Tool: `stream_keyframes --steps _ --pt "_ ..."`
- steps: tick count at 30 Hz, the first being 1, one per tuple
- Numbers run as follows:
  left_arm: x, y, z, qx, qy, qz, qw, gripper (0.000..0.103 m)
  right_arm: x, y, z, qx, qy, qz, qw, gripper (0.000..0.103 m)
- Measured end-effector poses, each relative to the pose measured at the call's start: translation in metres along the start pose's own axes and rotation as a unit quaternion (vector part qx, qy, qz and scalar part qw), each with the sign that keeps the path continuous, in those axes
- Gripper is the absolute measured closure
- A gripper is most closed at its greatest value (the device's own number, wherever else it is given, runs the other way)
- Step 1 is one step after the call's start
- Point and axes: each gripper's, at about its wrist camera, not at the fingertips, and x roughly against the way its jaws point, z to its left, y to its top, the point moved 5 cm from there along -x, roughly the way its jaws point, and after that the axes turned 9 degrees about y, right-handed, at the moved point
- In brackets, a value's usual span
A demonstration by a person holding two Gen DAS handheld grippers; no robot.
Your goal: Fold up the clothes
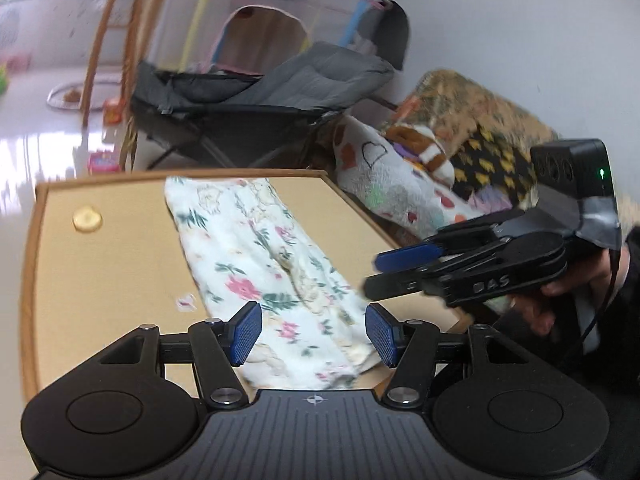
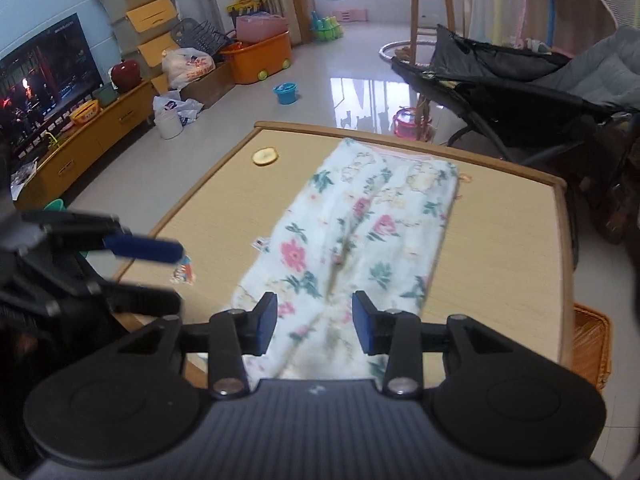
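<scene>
Garment: floral trousers (image 2: 352,236), folded lengthwise into a long strip, flat on the wooden table (image 2: 500,240), waistband at the far end.
Left tool (image 1: 314,334): jaws apart, nothing between the pads, above the strip's near end.
Right tool (image 2: 315,322): jaws parted, empty, over the near end.
Table extras: round yellow disc (image 2: 265,156) near the far-left corner; small sticker (image 2: 183,274) beside the strip.
</scene>
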Motion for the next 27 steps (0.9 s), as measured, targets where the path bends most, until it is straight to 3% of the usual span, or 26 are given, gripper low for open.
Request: stream_keyframes --steps 6,10,18,22,27 --pt "0.01 0.007 0.005 -0.047 0.016 -0.002 0.9988 0.044 0.007 -0.015 0.001 0.049 -0.016 -0.008 0.999 0.05" --pt "0.011 0.008 0.01 -0.048 0.025 0.009 0.9985 0.022 0.008 -0.019 0.002 0.074 -0.014 0.007 0.997 0.047" --pt "0.003 0.008 0.015 -0.054 0.026 0.014 0.9981 0.019 0.021 -0.012 -0.008 0.097 -0.017 0.007 0.995 0.046" --pt "-0.002 0.006 0.01 -0.109 0.014 0.021 0.9937 0.019 0.021 -0.017 -0.012 0.123 -0.012 0.029 0.992 0.046" --pt "-0.004 0.007 0.004 -0.184 -0.009 0.031 0.9824 0.019 0.018 -0.025 -0.014 0.157 0.003 0.05 0.986 0.046"
